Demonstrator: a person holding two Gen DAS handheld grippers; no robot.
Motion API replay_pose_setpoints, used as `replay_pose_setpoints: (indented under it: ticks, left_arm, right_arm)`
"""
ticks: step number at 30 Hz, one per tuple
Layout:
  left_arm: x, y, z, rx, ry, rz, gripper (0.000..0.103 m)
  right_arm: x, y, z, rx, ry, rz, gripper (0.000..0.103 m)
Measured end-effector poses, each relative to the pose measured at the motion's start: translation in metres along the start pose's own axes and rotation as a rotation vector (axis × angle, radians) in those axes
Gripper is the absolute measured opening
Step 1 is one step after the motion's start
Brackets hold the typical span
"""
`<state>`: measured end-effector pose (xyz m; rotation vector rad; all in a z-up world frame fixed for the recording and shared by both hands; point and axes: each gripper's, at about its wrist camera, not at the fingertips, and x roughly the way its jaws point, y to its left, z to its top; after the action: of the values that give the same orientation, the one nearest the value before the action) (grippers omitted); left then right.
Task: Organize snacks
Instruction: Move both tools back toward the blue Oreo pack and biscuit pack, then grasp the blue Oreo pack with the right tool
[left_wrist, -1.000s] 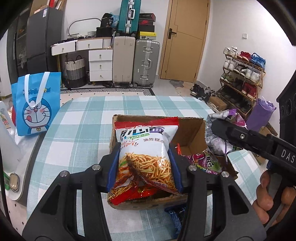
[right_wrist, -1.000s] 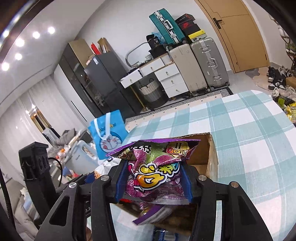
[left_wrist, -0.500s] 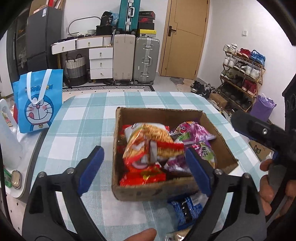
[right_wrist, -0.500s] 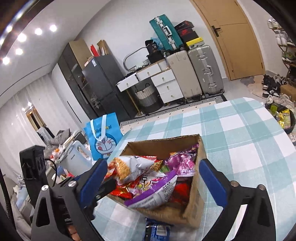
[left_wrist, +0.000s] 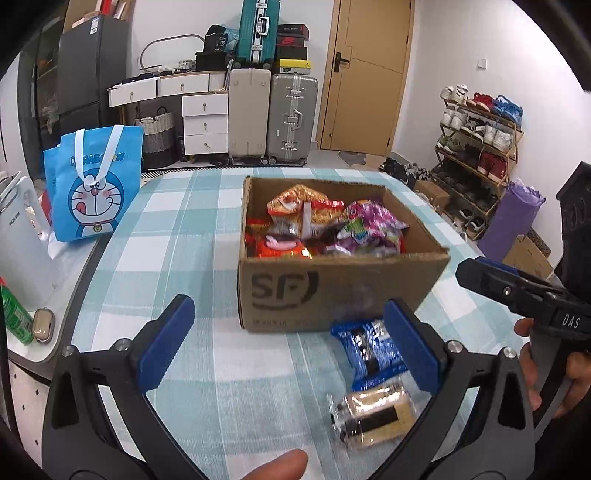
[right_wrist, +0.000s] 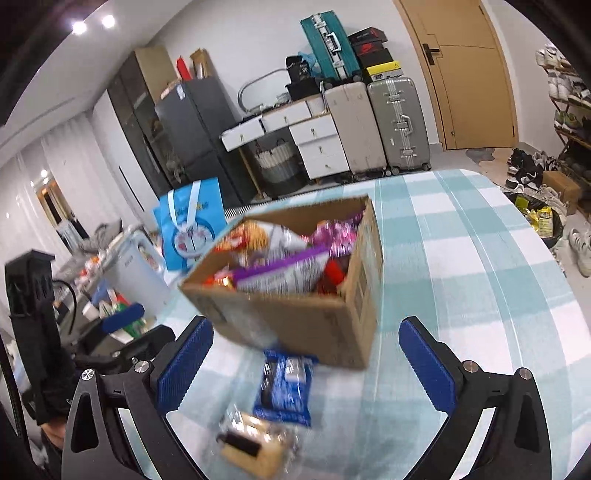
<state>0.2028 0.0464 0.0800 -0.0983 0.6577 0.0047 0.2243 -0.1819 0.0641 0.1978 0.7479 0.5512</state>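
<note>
A cardboard box marked SF stands on the checked table and holds an orange fries bag and a purple snack bag. The box also shows in the right wrist view. A blue snack packet and a clear-wrapped biscuit pack lie on the cloth in front of the box. They also show in the right wrist view: blue packet, biscuit pack. My left gripper is open and empty, near side of the box. My right gripper is open and empty above the two packets.
A blue Doraemon bag stands at the table's left edge beside a white kettle and a green can. Suitcases and drawers stand behind. A shoe rack is on the right.
Both grippers let go of their snack bags into the box, opened wide and drew back toward me. The two packets in front of the box came into view.
</note>
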Motion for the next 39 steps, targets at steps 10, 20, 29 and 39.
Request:
replay_pose_setpoints:
  ticks: [10, 20, 29, 39]
  left_arm:
    - [-0.002, -0.013, -0.034, 0.049, 0.040, 0.012, 0.102]
    - [0.005, -0.008, -0.047, 0.047, 0.064, 0.041, 0.102]
    - [0.012, 0.009, -0.041, 0.004, 0.084, 0.060, 0.102]
    - [0.013, 0.021, -0.037, -0.026, 0.087, 0.065, 0.102]
  right_arm:
    - [0.014, -0.001, -0.026, -0.027, 0.119, -0.054, 0.102]
    - [0.050, 0.001, -0.042, -0.040, 0.222, -0.093, 0.102]
    - [0.087, 0.020, -0.062, -0.109, 0.327, -0.130, 0.103]
    - [0.104, 0.036, -0.067, -0.167, 0.301, -0.215, 0.103]
